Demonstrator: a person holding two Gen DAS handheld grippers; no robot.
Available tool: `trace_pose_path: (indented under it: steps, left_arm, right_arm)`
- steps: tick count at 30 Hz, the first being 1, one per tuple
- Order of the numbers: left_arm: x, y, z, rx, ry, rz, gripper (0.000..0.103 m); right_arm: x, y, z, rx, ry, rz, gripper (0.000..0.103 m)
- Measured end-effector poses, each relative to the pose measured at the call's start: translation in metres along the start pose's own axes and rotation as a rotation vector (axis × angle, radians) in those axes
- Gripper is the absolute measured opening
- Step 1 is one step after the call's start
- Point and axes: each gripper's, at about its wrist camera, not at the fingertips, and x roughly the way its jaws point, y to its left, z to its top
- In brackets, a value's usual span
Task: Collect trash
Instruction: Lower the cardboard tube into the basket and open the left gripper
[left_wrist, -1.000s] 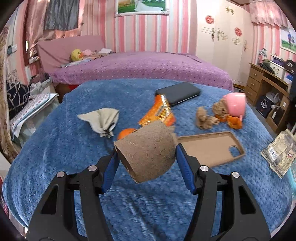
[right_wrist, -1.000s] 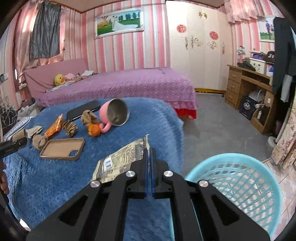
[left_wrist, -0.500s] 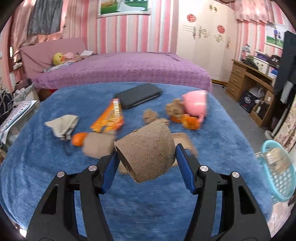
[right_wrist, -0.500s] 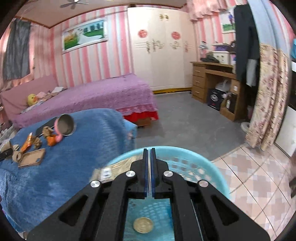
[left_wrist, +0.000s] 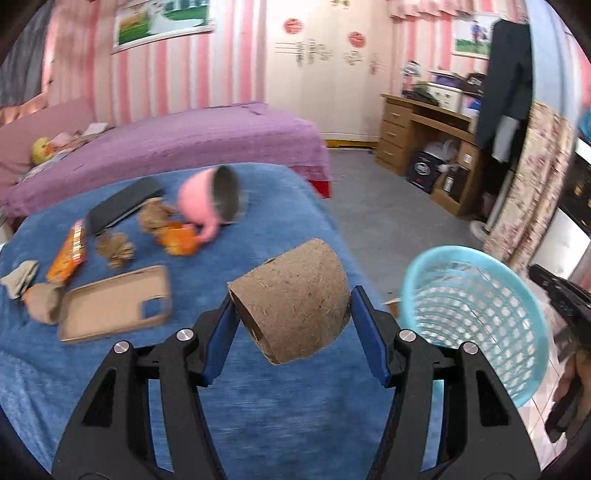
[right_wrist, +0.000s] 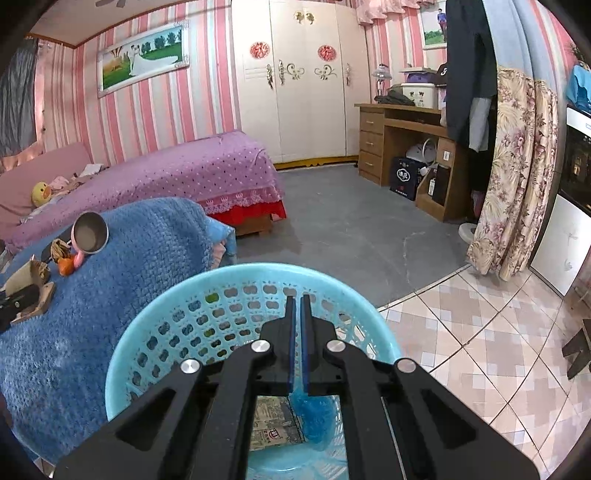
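Over the blue blanket (left_wrist: 258, 417), the left gripper (left_wrist: 291, 332) clamps a coconut-husk shell (left_wrist: 291, 306), needing carrying to the basket (left_wrist: 476, 314); right gripper (right_wrist: 297, 347) is closed, empty.

The right gripper (right_wrist: 298, 345) hides much of the blue basket (right_wrist: 236, 284) floor and part of a printed wrapper (right_wrist: 275, 428); the table clutter (left_wrist: 110, 236) is motion-blurred.

You are in a home bedroom: a purple-covered bed (right_wrist: 177, 173), a white wardrobe (right_wrist: 306, 81), a wooden desk (right_wrist: 402, 136), pink striped walls (right_wrist: 207, 85) and a framed picture (right_wrist: 142, 59).
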Motion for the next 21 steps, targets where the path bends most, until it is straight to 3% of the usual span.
trace_pose_path:
  steps: [9,10,11,13,16,18,21]
  left_arm:
    - [0.017,-0.075,0.0,0.064,-0.001,-0.101,0.059]
    - [0.018,-0.082,0.001,0.069,0.001,-0.114,0.059]
    - [0.02,-0.089,0.001,0.077,0.002,-0.122,0.06]
    - [0.024,-0.103,0.001,0.104,0.007,-0.131,0.06]
    - [0.03,-0.117,0.002,0.13,0.025,-0.139,0.065]
    - [0.031,-0.121,0.002,0.136,0.025,-0.135,0.078]
    - [0.032,-0.12,0.002,0.134,0.022,-0.122,0.089]
  right_arm:
    - [0.005,-0.02,-0.003,0.056,0.019,-0.068,0.005]
    - [0.004,-0.023,-0.004,0.066,0.018,-0.077,0.015]
    - [0.003,-0.026,-0.004,0.079,0.014,-0.083,0.032]
    - [0.001,-0.031,-0.005,0.099,0.002,-0.087,0.044]
    - [-0.001,-0.039,-0.006,0.12,-0.004,-0.105,0.045]
    - [-0.001,-0.042,-0.007,0.134,-0.004,-0.116,0.049]
    - [-0.002,-0.047,-0.008,0.155,-0.009,-0.132,0.058]
